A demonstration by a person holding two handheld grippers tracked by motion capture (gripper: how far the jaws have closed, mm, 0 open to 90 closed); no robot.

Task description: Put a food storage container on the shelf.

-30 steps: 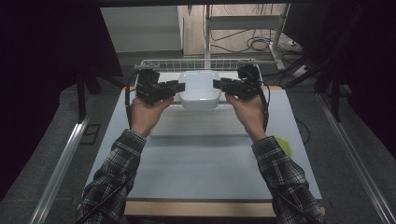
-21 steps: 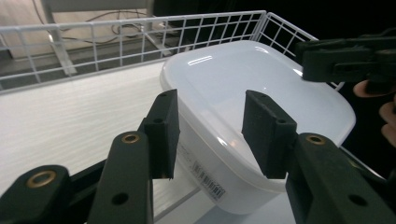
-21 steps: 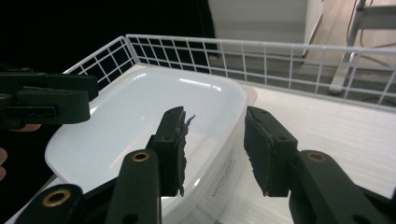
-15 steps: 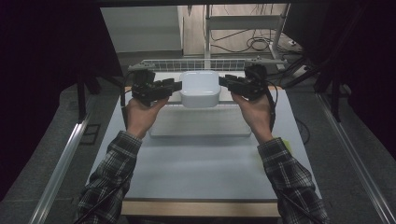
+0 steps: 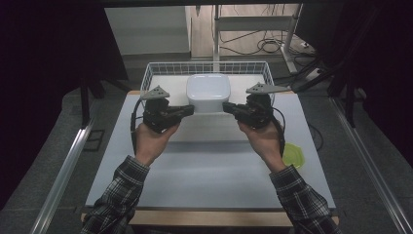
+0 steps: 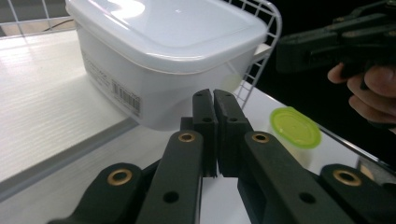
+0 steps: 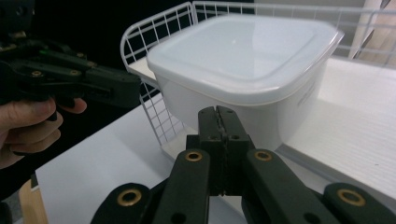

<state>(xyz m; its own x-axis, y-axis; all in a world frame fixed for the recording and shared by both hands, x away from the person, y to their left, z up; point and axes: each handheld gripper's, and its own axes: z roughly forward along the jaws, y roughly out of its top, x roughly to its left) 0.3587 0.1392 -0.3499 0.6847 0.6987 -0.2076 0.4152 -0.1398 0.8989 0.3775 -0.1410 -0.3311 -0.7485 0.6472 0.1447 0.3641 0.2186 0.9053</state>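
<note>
The left gripper (image 5: 189, 110) has just closed its jaws flat together on nothing, its tips just short of the lidded white plastic container (image 5: 208, 91), which sits ahead of it in the wire basket (image 5: 149, 73). To the container's right, the right gripper (image 5: 228, 107) mirrors this, jaws likewise just closed and empty. The container looks light, stiff and smooth-walled, probably slippery; squeezing its opposite sides under the lid rim seems safest. A green lid (image 5: 290, 155) lies behind the right gripper.

The high view is dim, with dark surroundings. Overhead light glares on the box lid (image 6: 173, 28) in both gripper views, whose near foregrounds blur.
</note>
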